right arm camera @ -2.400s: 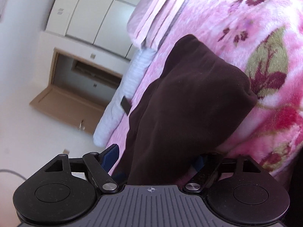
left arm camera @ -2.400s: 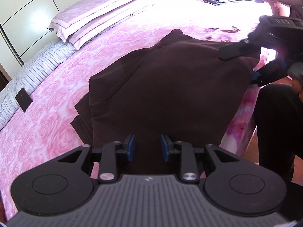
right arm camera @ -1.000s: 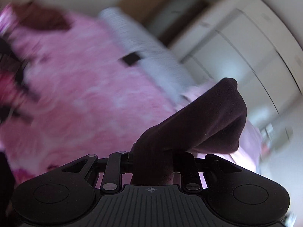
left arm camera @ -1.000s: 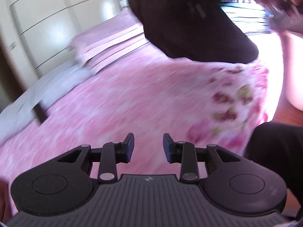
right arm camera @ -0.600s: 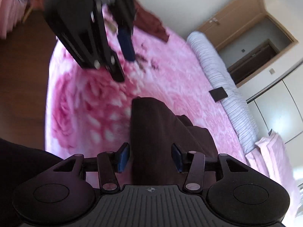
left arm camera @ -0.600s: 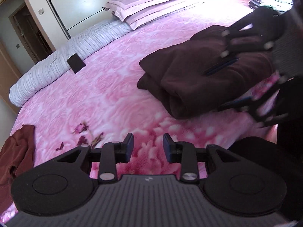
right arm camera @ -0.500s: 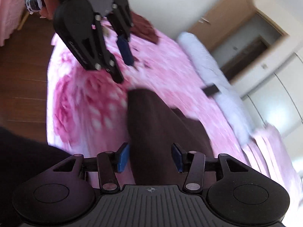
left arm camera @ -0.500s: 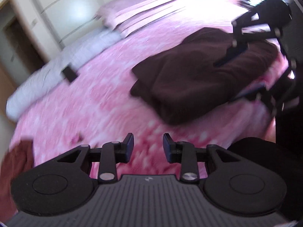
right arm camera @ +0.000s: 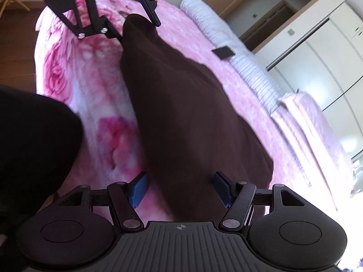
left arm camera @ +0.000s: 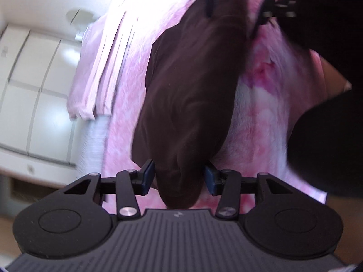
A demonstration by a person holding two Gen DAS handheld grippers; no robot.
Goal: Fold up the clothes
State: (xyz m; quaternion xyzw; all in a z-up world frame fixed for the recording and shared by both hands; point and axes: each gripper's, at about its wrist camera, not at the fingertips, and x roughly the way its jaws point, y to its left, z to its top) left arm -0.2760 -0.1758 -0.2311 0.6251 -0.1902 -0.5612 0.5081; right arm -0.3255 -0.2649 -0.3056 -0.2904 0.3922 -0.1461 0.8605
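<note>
A folded dark brown garment [left arm camera: 192, 79] lies on the pink flowered bedspread [left arm camera: 261, 117] near the bed's edge. My left gripper [left arm camera: 179, 179] straddles one end of it; its jaws are opening, the cloth fills the space between the blue pads, and I see no squeeze. In the right wrist view the garment [right arm camera: 192, 113] runs away from my right gripper [right arm camera: 180, 189], whose jaws are opening wide with a gap beside the left pad. The left gripper [right arm camera: 137, 28] shows at the garment's far end, and the right gripper [left arm camera: 236, 6] at the top of the left view.
A person's dark trouser leg [right arm camera: 34, 147] stands against the bed's edge, above wooden floor [right arm camera: 15, 45]. Pink pillows [left arm camera: 99, 68] and a striped white bolster [right arm camera: 238, 56] with a small dark flat object [right arm camera: 223, 52] lie further up the bed. White wardrobe doors [left arm camera: 34, 79] stand behind.
The right gripper set the garment down on the bed and spread its jaws off it. The left gripper rolled, dropped to the garment's other end and widened its jaws around it.
</note>
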